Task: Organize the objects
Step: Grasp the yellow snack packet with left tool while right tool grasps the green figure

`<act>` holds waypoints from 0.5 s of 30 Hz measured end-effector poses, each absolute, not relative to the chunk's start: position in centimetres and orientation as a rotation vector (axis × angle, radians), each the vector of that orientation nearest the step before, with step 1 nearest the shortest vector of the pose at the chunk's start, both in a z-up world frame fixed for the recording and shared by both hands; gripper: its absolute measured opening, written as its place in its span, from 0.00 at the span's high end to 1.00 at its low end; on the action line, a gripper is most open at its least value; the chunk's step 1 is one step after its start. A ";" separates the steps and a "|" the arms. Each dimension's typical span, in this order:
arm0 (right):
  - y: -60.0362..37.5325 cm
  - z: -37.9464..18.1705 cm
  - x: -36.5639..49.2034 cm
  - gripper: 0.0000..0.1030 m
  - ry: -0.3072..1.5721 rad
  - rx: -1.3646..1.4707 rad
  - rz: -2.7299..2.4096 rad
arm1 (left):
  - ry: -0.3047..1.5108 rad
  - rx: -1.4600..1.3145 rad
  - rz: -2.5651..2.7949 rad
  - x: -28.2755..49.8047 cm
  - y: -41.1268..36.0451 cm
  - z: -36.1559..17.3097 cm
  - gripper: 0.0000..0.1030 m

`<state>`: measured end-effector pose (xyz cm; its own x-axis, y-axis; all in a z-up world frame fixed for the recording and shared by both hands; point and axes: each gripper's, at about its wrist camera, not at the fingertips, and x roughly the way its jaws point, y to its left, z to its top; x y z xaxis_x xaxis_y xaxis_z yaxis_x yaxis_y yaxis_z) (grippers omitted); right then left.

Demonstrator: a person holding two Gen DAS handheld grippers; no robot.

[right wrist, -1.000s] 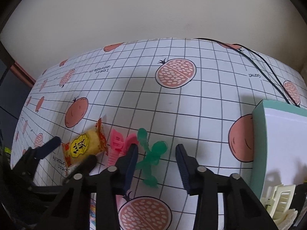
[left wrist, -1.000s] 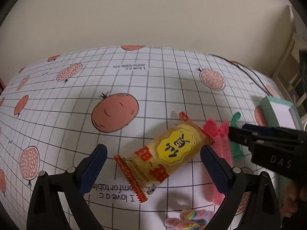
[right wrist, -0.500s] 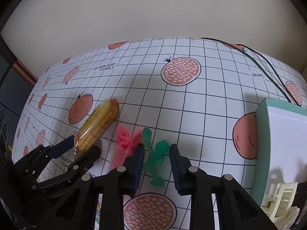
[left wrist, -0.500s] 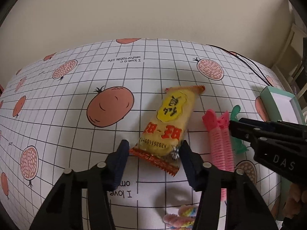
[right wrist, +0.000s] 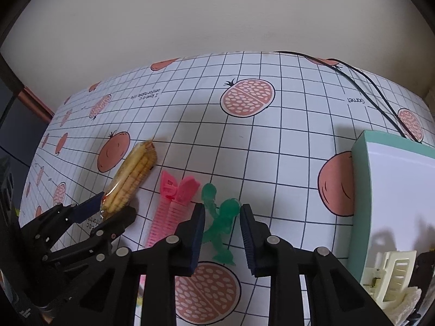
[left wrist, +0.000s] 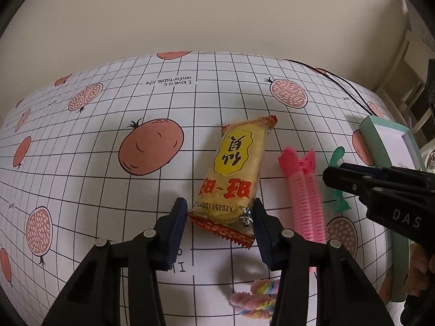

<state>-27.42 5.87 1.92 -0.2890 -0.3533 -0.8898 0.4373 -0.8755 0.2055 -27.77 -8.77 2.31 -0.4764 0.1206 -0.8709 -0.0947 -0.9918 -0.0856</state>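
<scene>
Left gripper (left wrist: 220, 214) pinches yellow plastic snack packet (left wrist: 233, 174), lifted | right gripper (right wrist: 221, 226) nearly closed around green plastic clip (right wrist: 221, 217), grip unsure | mint box (right wrist: 361, 190) at 3 o'clock | pink comb clip (right wrist: 171, 209) still loose

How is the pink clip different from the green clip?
The pink clip is long and ribbed with a bow-shaped end; the green clip is shorter, smooth and see-through. The green clip sits between the right gripper fingers; the pink clip lies outside them. Both rest on the tablecloth.
</scene>
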 end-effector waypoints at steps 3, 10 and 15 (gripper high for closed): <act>5.9 1.9 -27.3 0.73 0.108 1.483 -2.185 | -0.027 -1.539 2.564 -27.5 -8.8 2.3 0.56; 6.0 1.8 -27.3 0.73 0.106 1.498 -2.183 | 0.095 -1.567 2.502 -26.7 -8.4 2.3 0.55; 6.3 1.8 -27.2 0.73 0.104 1.509 -2.188 | 0.150 -1.564 2.478 -26.3 -7.7 2.4 0.46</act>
